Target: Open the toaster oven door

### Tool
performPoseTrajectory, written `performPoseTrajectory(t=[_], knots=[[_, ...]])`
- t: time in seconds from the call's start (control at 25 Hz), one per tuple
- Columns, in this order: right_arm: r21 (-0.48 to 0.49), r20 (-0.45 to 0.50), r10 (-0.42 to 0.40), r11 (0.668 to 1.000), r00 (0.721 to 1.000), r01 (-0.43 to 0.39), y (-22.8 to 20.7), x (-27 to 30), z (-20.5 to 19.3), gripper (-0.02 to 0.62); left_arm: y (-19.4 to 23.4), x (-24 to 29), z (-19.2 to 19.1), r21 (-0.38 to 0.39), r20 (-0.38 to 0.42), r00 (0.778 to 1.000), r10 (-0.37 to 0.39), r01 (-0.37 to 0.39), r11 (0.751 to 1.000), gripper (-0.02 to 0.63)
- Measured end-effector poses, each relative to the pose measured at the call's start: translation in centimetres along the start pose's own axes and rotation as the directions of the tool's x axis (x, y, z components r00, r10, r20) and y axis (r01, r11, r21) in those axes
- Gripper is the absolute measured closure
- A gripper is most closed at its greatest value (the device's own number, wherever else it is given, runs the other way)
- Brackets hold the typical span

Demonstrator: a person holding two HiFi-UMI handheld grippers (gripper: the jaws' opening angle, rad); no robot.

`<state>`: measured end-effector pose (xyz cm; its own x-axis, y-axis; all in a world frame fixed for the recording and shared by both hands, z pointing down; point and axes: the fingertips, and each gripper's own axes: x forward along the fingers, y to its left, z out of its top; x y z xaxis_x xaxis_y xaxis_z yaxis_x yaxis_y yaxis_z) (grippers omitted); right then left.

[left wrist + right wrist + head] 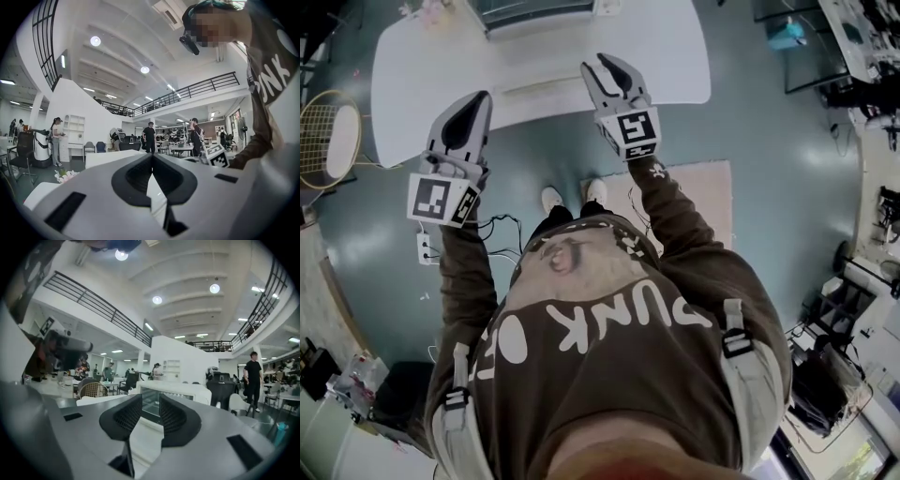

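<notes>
The white toaster oven [534,13] stands at the far middle of the white table [412,66]. In the right gripper view the toaster oven [187,391] shows its dark glass door [151,409] upright, facing me between the jaws. My right gripper [614,67] hovers over the table's near edge, short of the oven, and the right gripper [151,405] is open by a narrow gap, holding nothing. My left gripper [472,105] is lower and to the left, at the table's front edge. The left gripper [152,158] has its jaw tips touching, with nothing between them.
A flat pale strip [536,89] lies on the table in front of the oven. A racket [328,141] leans at the left, flowers [427,9] sit at the table's far left corner. On the floor are a power strip [424,248] and a pink mat [698,197]. People stand far off.
</notes>
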<state>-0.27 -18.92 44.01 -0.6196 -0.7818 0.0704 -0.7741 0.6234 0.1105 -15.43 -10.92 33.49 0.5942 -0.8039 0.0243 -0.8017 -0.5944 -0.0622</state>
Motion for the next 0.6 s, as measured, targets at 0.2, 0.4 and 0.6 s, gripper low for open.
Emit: performPoseTrajectory(t=[0.2,0.4,0.6], knots=[[-0.058,0.134,0.125,0.991,0.983,-0.118,2.7,-1.6,7.0,0.528,-0.2,0.8,0.5,0.044,0.002,1.0,-0.014,0.014,0.999,0.603],[-0.133,0.176,0.175,0.979,0.969,-0.153,4.5,-2.6,10.4,0.58,0.0,1.1,1.0,0.06,0.01,1.0,-0.019,0.019,0.998,0.603],[-0.159,0.171,0.183,0.975,0.968,-0.156,4.8,-3.2,11.1,0.583,-0.5,1.6,1.3,0.066,0.01,0.999,-0.031,0.03,0.997,0.603]])
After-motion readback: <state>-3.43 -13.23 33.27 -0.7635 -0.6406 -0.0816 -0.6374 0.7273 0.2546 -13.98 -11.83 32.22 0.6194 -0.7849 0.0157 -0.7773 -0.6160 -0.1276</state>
